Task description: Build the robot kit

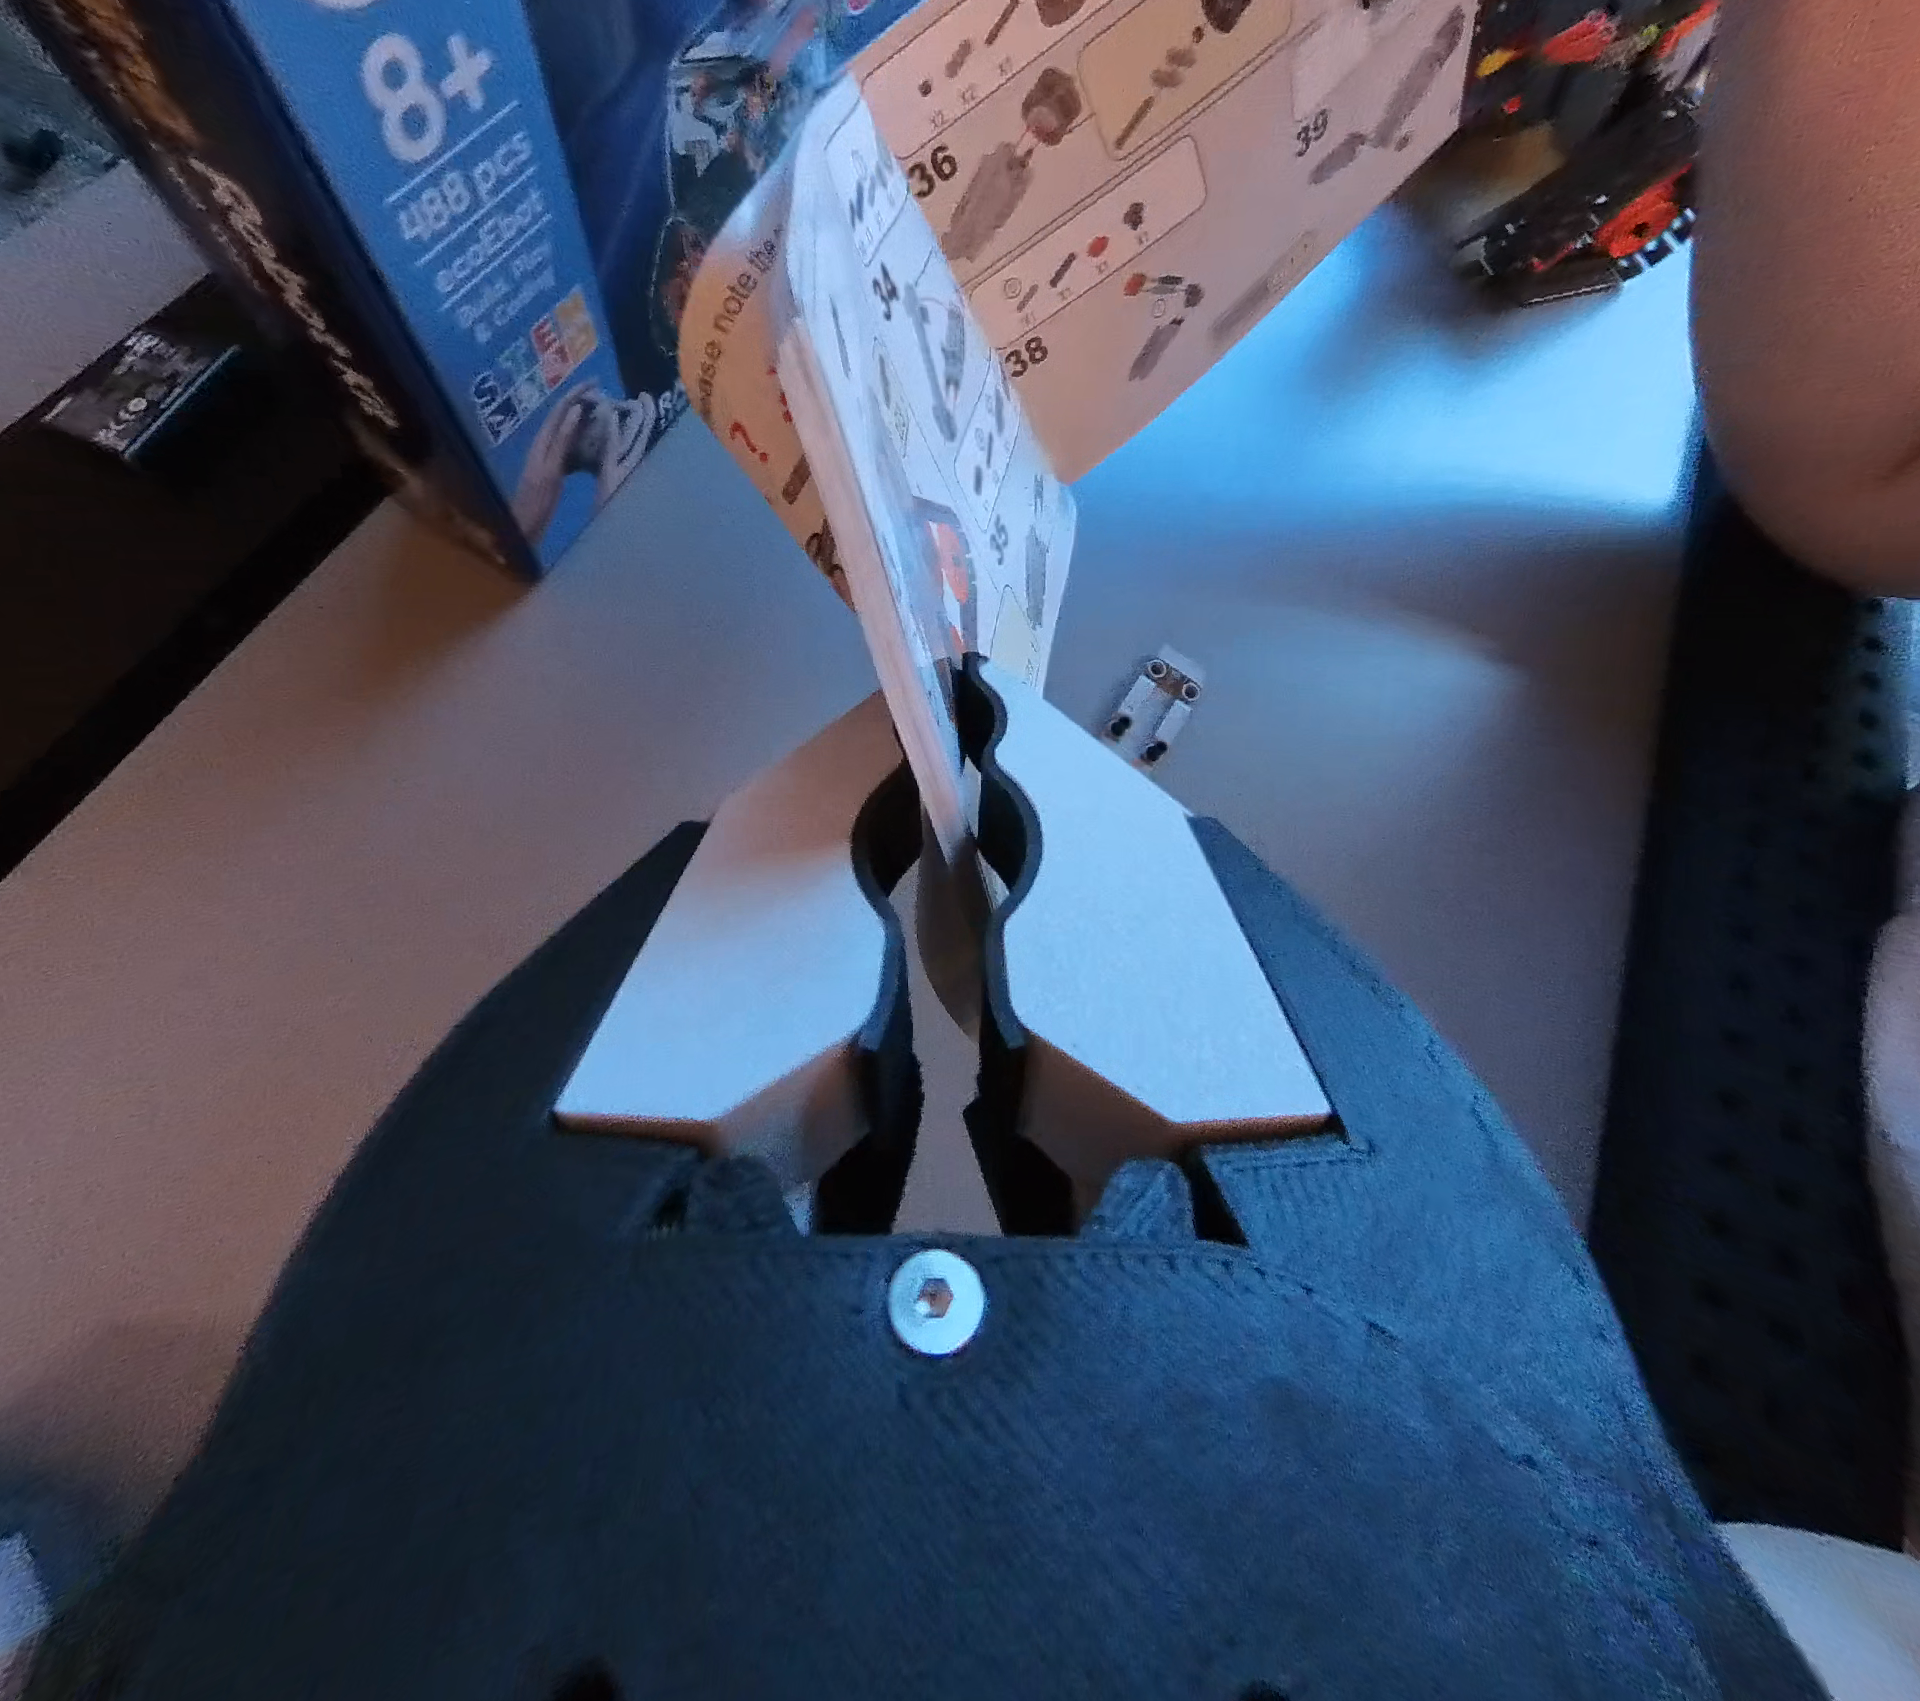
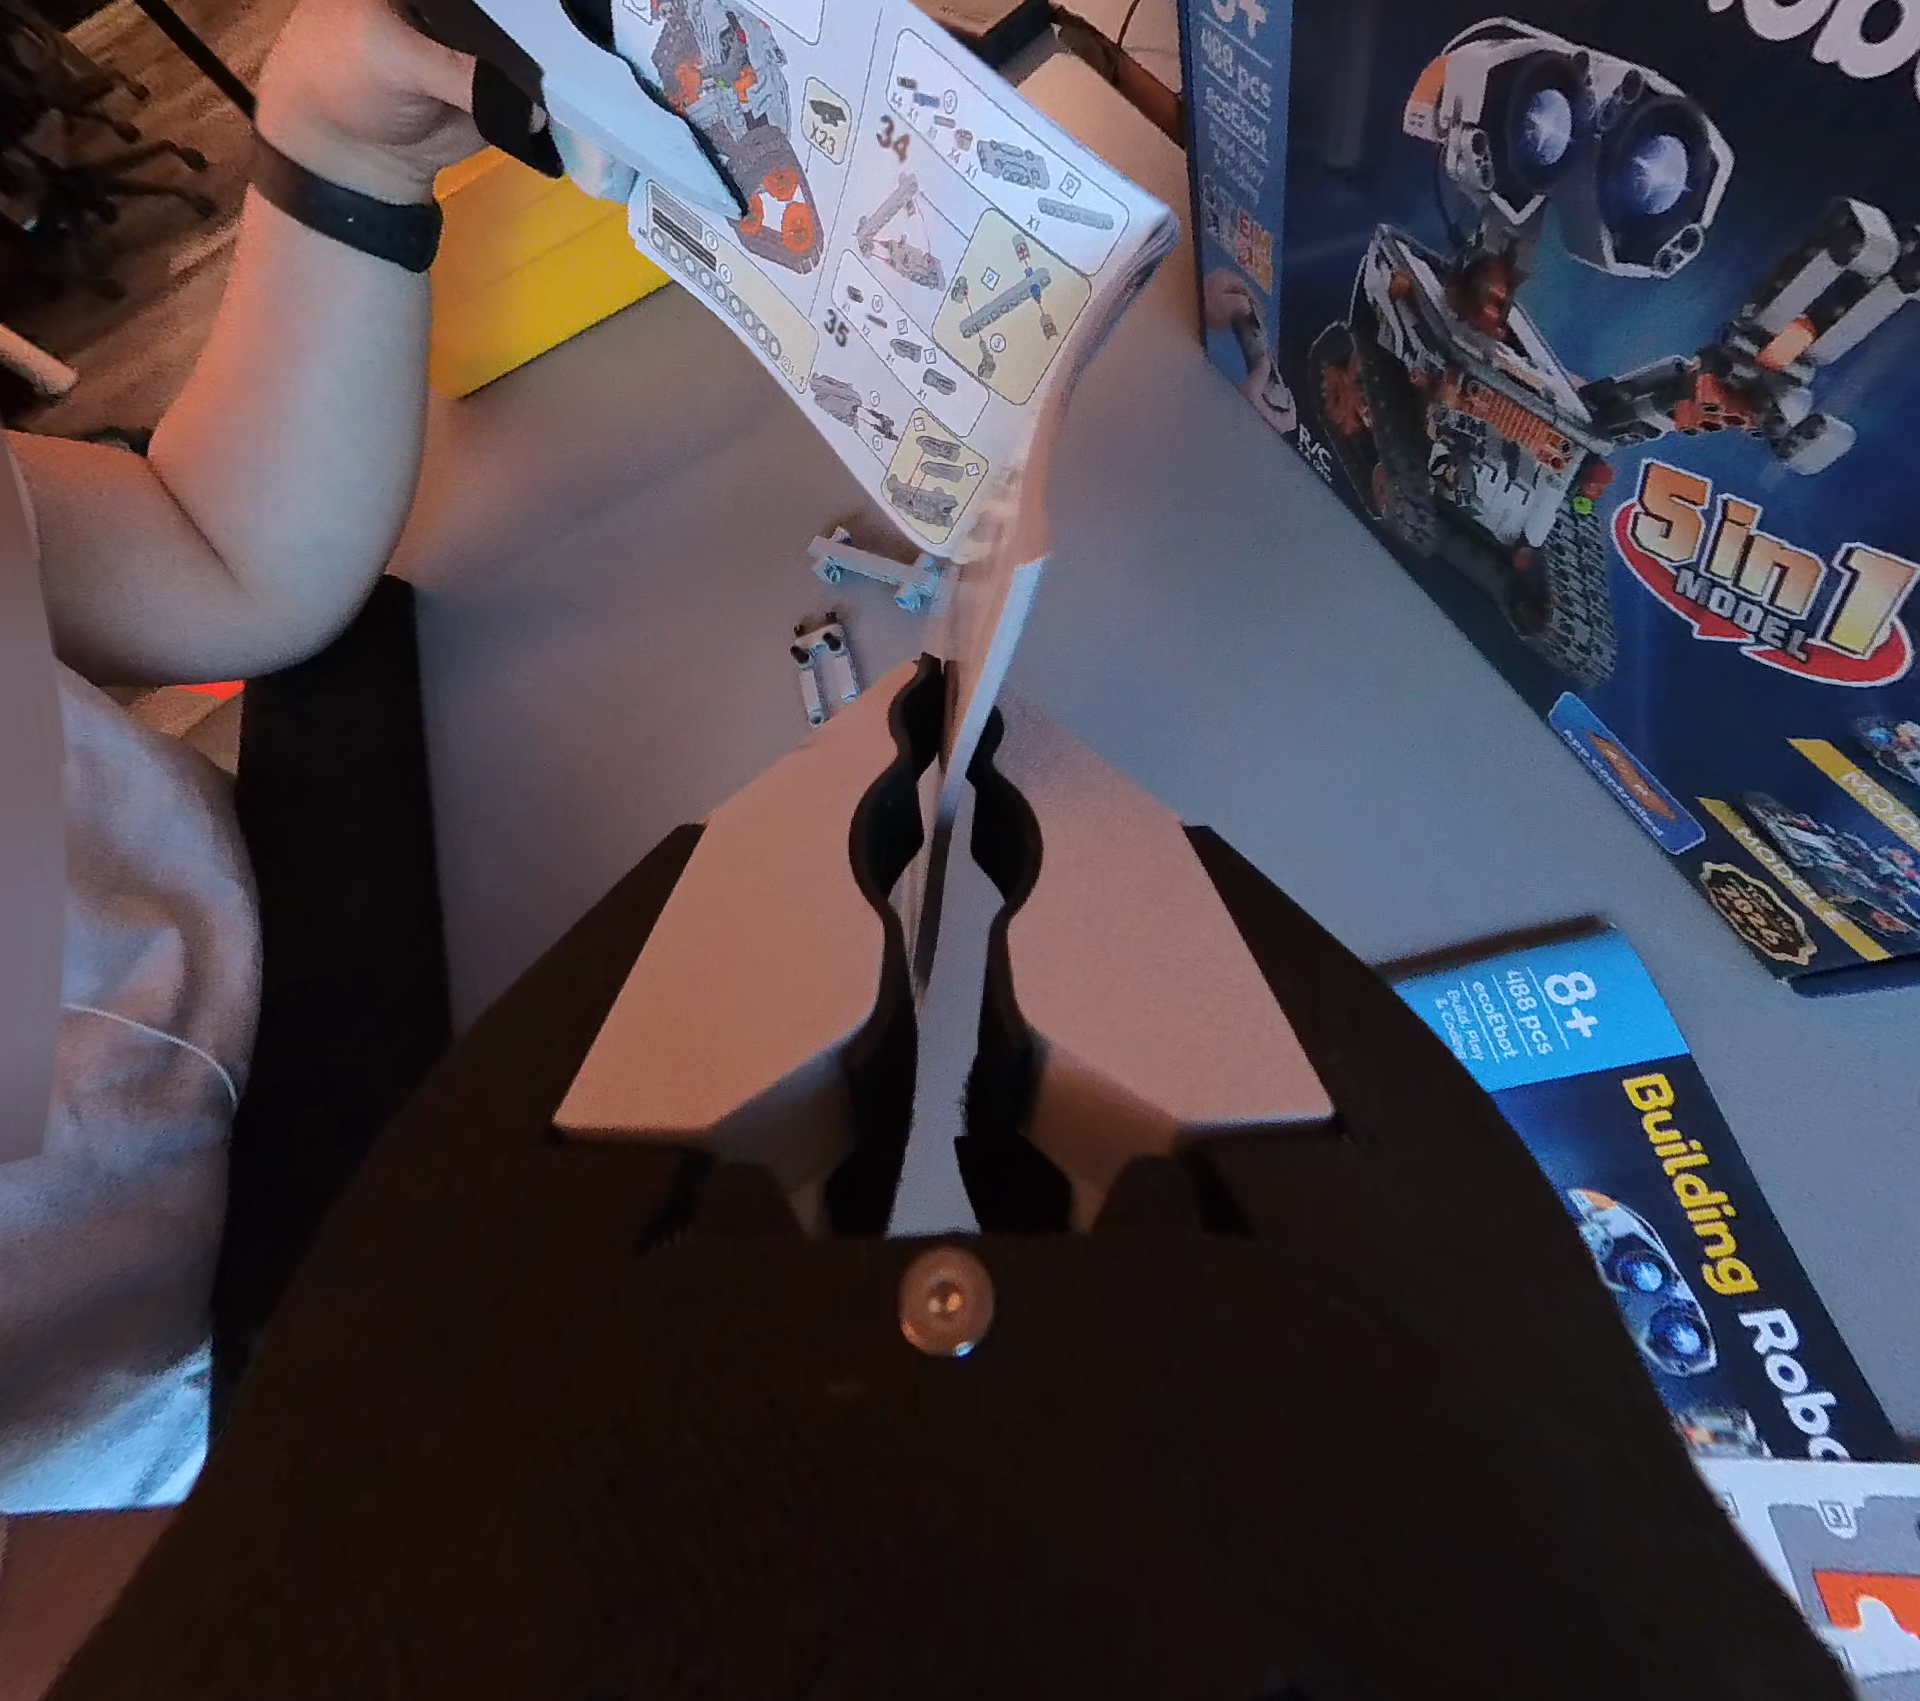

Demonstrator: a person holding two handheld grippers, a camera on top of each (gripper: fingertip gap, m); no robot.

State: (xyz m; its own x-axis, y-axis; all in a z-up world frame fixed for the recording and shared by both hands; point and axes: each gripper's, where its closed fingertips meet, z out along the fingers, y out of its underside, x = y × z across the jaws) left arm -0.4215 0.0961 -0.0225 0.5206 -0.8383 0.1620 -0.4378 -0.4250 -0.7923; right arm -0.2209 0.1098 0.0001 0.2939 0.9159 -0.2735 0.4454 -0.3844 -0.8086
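While both grippers are raised above the table (image 2: 1195, 571), each has its jaws drawn nearly together on a part of the same instruction booklet (image 2: 883, 217), so the paper spans the gap between them. Seen along the left gripper (image 1: 961, 716), the wavy black fingers are pinched on the lower edge of a stack of pages that rises straight away from the tips, edge-on to that camera; one page (image 1: 1174, 124) peels off to the upper right toward the other gripper, which sits blurred at the top right corner beside a bare forearm (image 1: 1808, 249). Seen along the right gripper (image 2: 956, 716), the jaws are closed on a single thin sheet running up between the fingers, and it meets the fold of the booklet just beyond the tips. From there the open spread slopes up and to the left, where the left gripper grips its far edge in the person's hand (image 2: 364, 82).

So the booklet's fold lies between the two grippers, its long axis about in line with the right gripper's fingers, and the held sheet is the only link from the right jaws to the rest.

Below the booklet, small grey building-toy pieces (image 2: 831, 664) lie loose on the table. A tall blue toy robot kit box (image 2: 1558, 301) stands just beyond, a second box (image 2: 1621, 1184) lies flat near the right gripper, and a dark, orange-accented built model (image 1: 1579, 124) sits farther off
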